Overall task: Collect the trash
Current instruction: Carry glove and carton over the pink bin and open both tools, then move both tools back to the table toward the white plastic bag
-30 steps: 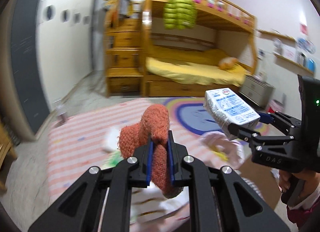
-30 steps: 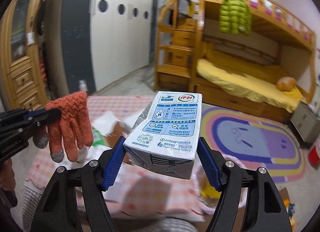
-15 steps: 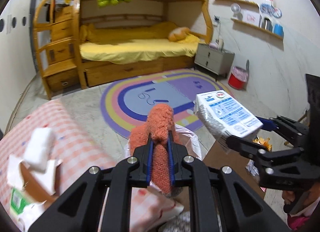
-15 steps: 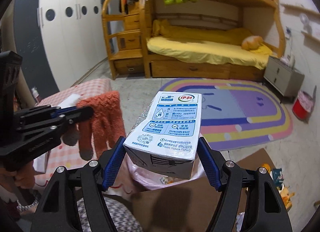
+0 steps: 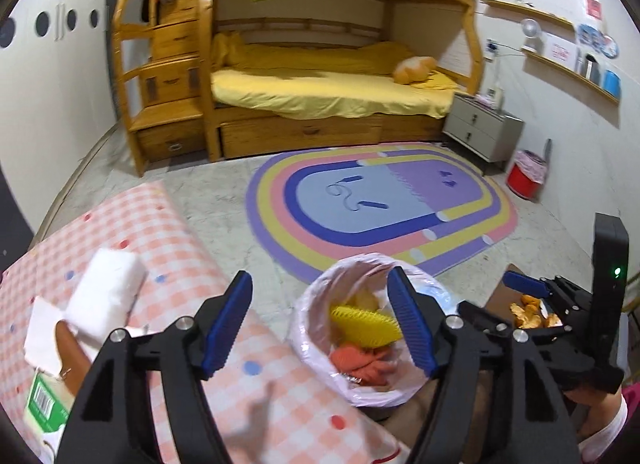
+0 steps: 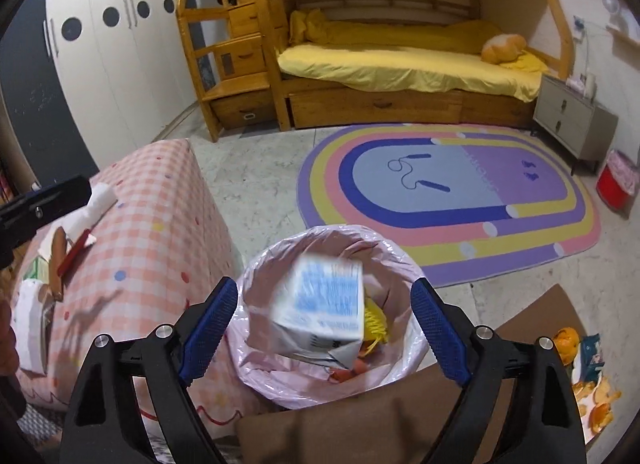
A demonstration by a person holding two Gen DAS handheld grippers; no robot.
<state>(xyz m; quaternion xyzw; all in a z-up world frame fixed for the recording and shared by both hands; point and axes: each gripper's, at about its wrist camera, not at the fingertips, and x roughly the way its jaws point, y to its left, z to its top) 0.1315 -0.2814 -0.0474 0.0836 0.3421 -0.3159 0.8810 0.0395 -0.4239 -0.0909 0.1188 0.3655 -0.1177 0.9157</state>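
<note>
A bin lined with a pink bag (image 5: 316, 304) (image 6: 256, 284) stands on the floor beside the checked table. My left gripper (image 5: 320, 320) is open and empty above it; the orange glove (image 5: 360, 362) lies inside next to a yellow piece (image 5: 362, 324). My right gripper (image 6: 324, 332) is open; the blue-and-white milk carton (image 6: 320, 312) is blurred, falling into the bin. The right gripper also shows in the left wrist view (image 5: 532, 296), the left gripper's edge in the right wrist view (image 6: 40, 204).
The pink checked table (image 5: 160, 232) (image 6: 152, 224) holds white tissue (image 5: 104, 296), a green carton (image 5: 42, 404) and other scraps (image 6: 60, 252). Orange peels (image 6: 588, 384) lie on brown cardboard (image 6: 536, 316) at right. A rug (image 5: 380, 204), bunk bed and red bin (image 5: 524, 180) lie beyond.
Both grippers have moved right over the bin and opened. The orange glove dropped into the bin; the milk carton has left the right jaws and is falling in.
</note>
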